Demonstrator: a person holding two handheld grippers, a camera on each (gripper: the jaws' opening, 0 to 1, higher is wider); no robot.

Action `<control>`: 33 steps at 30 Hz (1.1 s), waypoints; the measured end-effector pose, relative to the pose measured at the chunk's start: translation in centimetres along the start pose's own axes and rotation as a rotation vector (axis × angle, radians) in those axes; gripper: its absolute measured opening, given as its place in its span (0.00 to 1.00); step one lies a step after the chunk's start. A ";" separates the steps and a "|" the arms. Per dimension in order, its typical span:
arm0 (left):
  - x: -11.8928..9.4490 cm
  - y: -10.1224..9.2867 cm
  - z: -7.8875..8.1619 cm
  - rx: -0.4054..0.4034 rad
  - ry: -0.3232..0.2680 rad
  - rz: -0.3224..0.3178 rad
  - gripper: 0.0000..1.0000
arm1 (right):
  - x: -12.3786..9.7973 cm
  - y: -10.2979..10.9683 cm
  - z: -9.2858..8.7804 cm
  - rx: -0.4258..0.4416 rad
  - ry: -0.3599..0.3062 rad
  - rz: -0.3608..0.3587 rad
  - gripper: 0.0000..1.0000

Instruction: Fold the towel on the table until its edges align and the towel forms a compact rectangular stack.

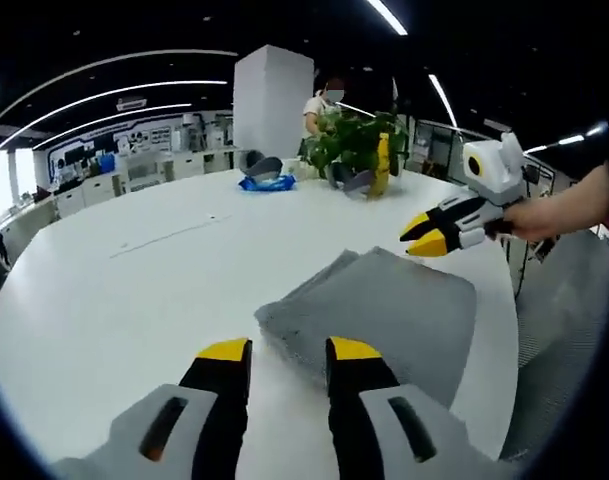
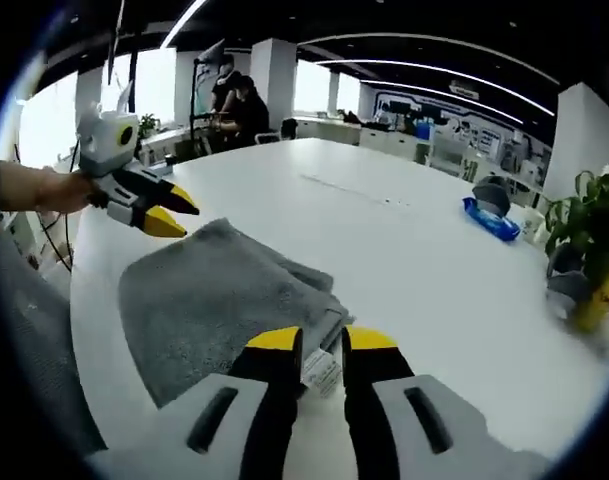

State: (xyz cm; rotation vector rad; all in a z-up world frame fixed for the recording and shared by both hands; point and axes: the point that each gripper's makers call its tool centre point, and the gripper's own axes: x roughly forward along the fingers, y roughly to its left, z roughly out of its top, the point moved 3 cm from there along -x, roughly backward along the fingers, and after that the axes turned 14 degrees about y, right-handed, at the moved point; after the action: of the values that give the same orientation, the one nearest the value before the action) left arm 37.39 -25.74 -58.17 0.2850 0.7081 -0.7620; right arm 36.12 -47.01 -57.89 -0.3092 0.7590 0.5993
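Note:
A grey towel point(image 1: 384, 310) lies folded into a thick rectangle near the table's edge, its layered edges showing on one side. In the left gripper view my left gripper point(image 1: 289, 350) is open just short of the towel's near corner, nothing between its jaws. The right gripper point(image 1: 424, 234) hovers above the towel's far side, held by a hand, its yellow tips slightly apart. In the right gripper view the towel point(image 2: 209, 300) spreads out ahead. The right gripper point(image 2: 322, 340) stands open over a towel corner with a white tag point(image 2: 322, 372). The left gripper point(image 2: 172, 214) hangs over the far edge.
The white round table point(image 1: 134, 290) stretches wide beyond the towel. At its far side stand a potted plant point(image 1: 354, 140), a yellow bottle point(image 1: 382, 168) and a blue packet point(image 1: 267, 183). A grey mesh chair point(image 1: 569, 310) sits beside the table edge. People stand in the background.

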 end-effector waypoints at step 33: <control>5.1 -3.9 -0.2 0.118 0.078 -0.127 0.27 | 3.6 1.9 -2.0 -0.021 0.165 0.125 0.18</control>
State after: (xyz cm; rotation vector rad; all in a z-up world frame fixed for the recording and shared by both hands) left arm 37.05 -31.07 -61.72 0.3815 0.7607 -0.9193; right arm 35.95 -45.01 -61.97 -0.3352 0.9364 0.7058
